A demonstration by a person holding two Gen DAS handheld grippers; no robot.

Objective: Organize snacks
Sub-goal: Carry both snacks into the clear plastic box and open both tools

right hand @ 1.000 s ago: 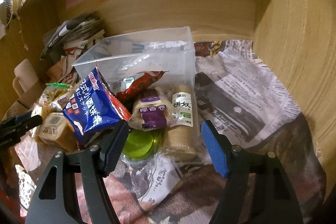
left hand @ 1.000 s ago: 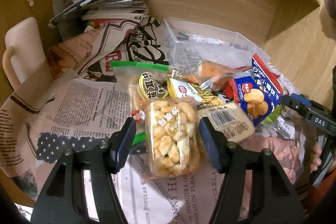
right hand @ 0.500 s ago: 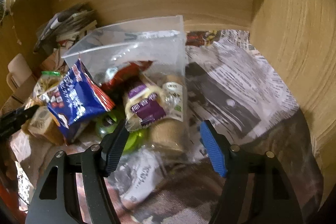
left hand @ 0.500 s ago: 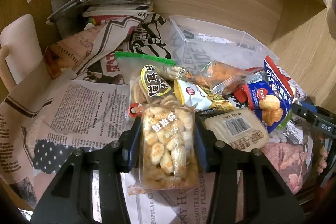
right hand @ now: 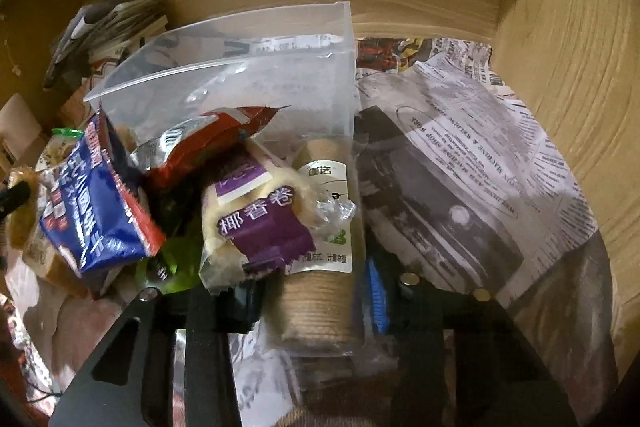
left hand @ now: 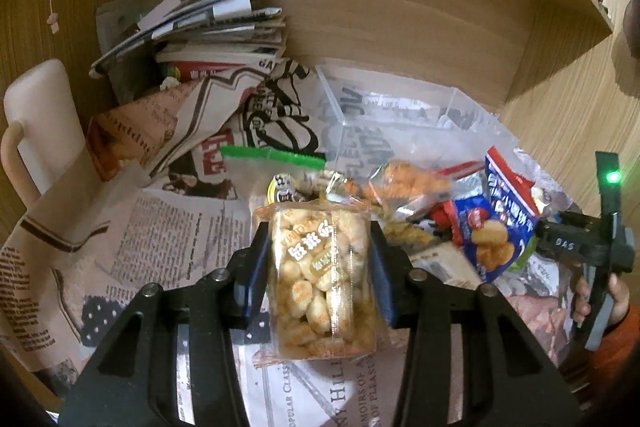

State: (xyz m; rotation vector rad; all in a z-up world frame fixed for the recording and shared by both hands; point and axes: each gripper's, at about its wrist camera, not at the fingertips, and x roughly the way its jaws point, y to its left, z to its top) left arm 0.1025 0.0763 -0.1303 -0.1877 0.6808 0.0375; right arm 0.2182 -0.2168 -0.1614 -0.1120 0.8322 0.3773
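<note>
My left gripper [left hand: 318, 267] is shut on a clear pack of golden puffed snacks [left hand: 320, 275] and holds it above the newspaper. Behind it lies a pile of snacks: an orange-filled bag [left hand: 404, 183], a blue rice-cracker bag [left hand: 496, 227] and a green-zip bag [left hand: 276, 157]. My right gripper [right hand: 316, 291] is shut on a brown biscuit roll [right hand: 320, 267] that lies inside a clear zip bag [right hand: 256, 75]. A purple-labelled pack [right hand: 260, 219], a red packet [right hand: 208, 143] and the blue bag [right hand: 92, 211] lie at its left.
Newspaper [left hand: 160, 227] covers the desk. A stack of magazines [left hand: 208, 31] stands at the back left, a cream chair [left hand: 36, 131] at the far left. Wooden walls close the back and right side [right hand: 560, 67]. The right gripper's body shows in the left wrist view [left hand: 600, 247].
My left gripper closed on the puffed snack pack and lifted it. My right gripper moved forward and closed on the biscuit roll in the zip bag.
</note>
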